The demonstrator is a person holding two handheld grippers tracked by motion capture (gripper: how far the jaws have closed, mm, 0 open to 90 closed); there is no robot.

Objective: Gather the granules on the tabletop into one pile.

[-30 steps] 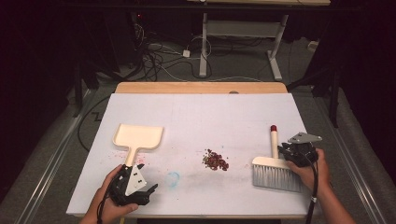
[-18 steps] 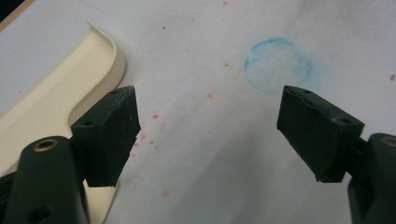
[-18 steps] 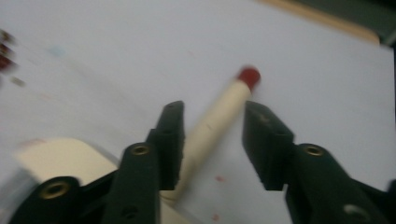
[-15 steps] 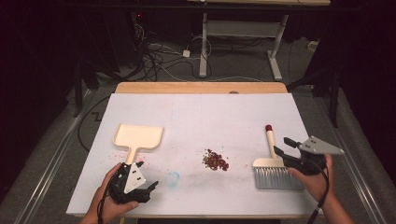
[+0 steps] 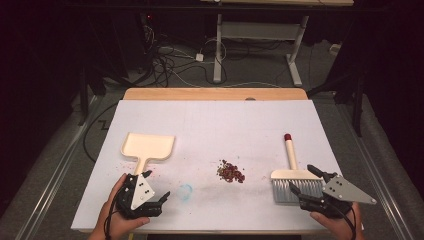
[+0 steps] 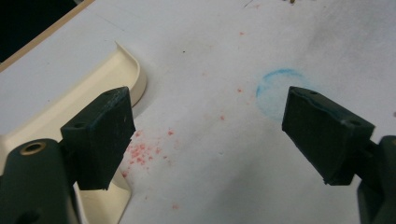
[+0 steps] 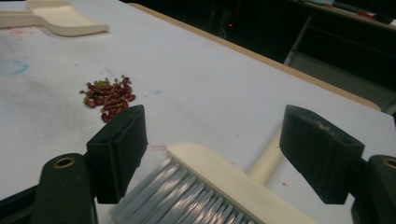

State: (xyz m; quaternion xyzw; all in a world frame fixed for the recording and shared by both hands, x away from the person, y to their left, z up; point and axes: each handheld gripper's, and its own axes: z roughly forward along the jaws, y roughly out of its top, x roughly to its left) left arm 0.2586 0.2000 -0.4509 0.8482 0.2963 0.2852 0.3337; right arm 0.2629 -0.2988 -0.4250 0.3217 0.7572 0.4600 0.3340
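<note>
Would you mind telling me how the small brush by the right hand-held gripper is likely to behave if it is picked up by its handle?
The brush looks like light plastic, so it should lift easily. Its slim handle seems rigid, though its smooth, rounded surface may slip or twist between the jaws. The grey bristles appear soft and would probably bend if pressed against the table.

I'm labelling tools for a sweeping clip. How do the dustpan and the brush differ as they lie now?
The dustpan lies at the table's left, handle toward the person; the brush lies at the right, handle pointing away. The brush has grey bristles and a red handle tip; the dustpan is plain. Both are cream.
</note>
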